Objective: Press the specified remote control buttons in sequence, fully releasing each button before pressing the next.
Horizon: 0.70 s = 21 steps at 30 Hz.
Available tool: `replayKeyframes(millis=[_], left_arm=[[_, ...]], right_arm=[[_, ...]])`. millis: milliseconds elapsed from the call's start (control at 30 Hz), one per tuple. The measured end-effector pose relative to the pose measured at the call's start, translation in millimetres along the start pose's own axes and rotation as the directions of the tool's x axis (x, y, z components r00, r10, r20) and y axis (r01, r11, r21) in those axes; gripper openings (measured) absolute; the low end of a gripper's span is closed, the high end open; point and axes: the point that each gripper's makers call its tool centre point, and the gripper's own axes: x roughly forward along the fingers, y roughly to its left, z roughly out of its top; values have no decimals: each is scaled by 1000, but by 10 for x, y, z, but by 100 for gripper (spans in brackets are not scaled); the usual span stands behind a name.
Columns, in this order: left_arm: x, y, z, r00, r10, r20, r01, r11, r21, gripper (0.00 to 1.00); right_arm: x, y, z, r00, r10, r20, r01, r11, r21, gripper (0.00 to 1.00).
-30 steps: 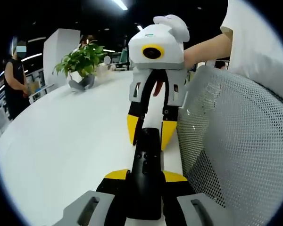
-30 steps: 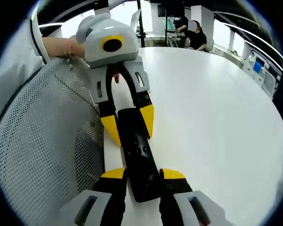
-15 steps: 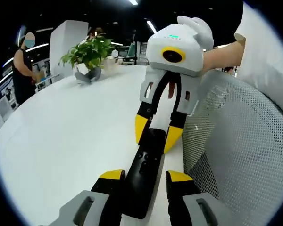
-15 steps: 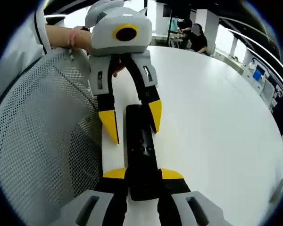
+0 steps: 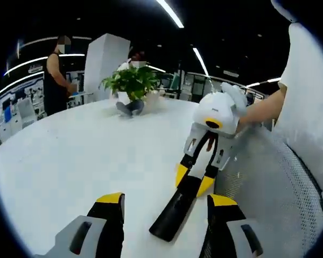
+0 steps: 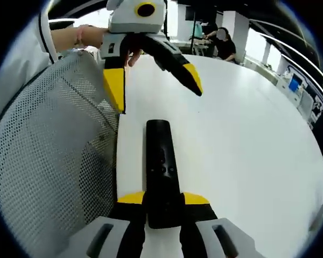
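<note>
One black remote (image 6: 160, 172) clamped in right claw (image 6: 162, 200); no legible writing.

The right tongs (image 6: 162, 199) sit low over the worktop (image 6: 247, 140), yellow-tipped jaws drawn in tight on the near end of the remote (image 6: 161, 166) — gripping it from both sides. In the left gripper view they show at a distance (image 5: 194, 181), held by a bare forearm (image 5: 261, 110). The left tongs (image 5: 166, 203) have their jaws spread wide with nothing between them — in the right gripper view they hang raised above the worktop (image 6: 153, 86), a hand (image 6: 91, 37) at their back.
</note>
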Motion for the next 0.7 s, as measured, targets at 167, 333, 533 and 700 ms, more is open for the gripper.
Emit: replayKeyframes(millis=[167, 333, 533, 700], left_arm=[[-232, 36, 257, 985, 107, 138, -103, 994, -35, 81], [-519, 11, 713, 910, 195, 366, -185, 981, -62, 92], [-850, 139, 926, 794, 358, 490, -319, 933, -165, 100], [-1015, 261, 798, 727, 494, 478, -465, 865, -188, 100]], right_arm=[[-2, 1, 3, 1000, 2, 5, -2, 1000, 8, 21], [-2, -2, 7, 1000, 5, 8, -5, 1000, 19, 21], [-4, -1, 9, 1000, 9, 9, -9, 999, 33, 21], [-3, 2, 9, 1000, 18, 1, -18, 1000, 23, 21]])
